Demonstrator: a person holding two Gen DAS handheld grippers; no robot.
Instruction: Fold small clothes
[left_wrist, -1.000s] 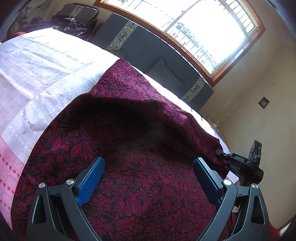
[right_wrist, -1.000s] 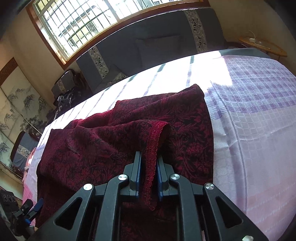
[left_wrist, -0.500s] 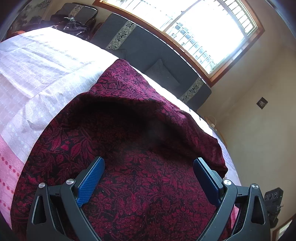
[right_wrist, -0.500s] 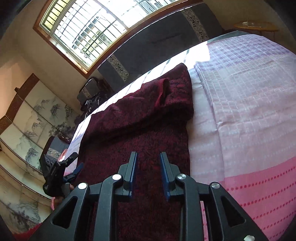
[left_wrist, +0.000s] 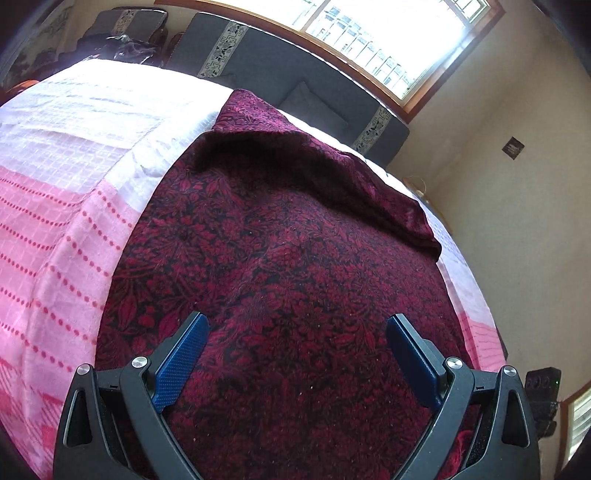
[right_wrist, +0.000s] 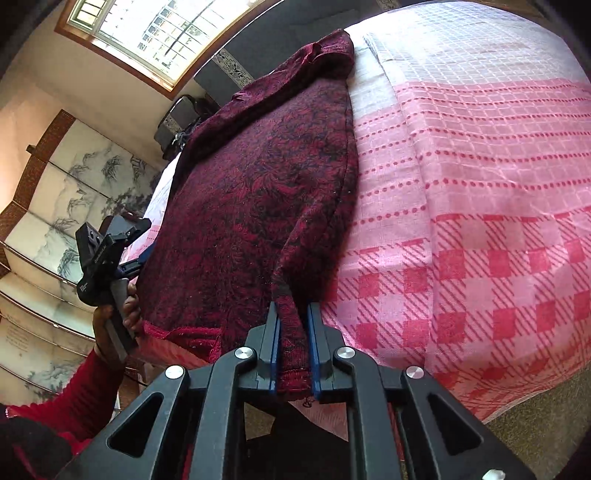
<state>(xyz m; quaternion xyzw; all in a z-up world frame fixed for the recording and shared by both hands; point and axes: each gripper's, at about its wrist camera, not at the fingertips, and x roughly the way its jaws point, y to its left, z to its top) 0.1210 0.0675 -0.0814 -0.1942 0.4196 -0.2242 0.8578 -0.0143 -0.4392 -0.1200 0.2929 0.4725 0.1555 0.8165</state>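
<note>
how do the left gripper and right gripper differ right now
The left gripper has its blue pads spread wide, hovering over the dark red floral patterned garment with nothing pinched; the right gripper is shut on that garment's near edge. The left sits over the cloth's broad middle; the right is at the bed's pink checked blanket edge. Both share black frames and blue pads, and both angle down toward the bed.
</note>
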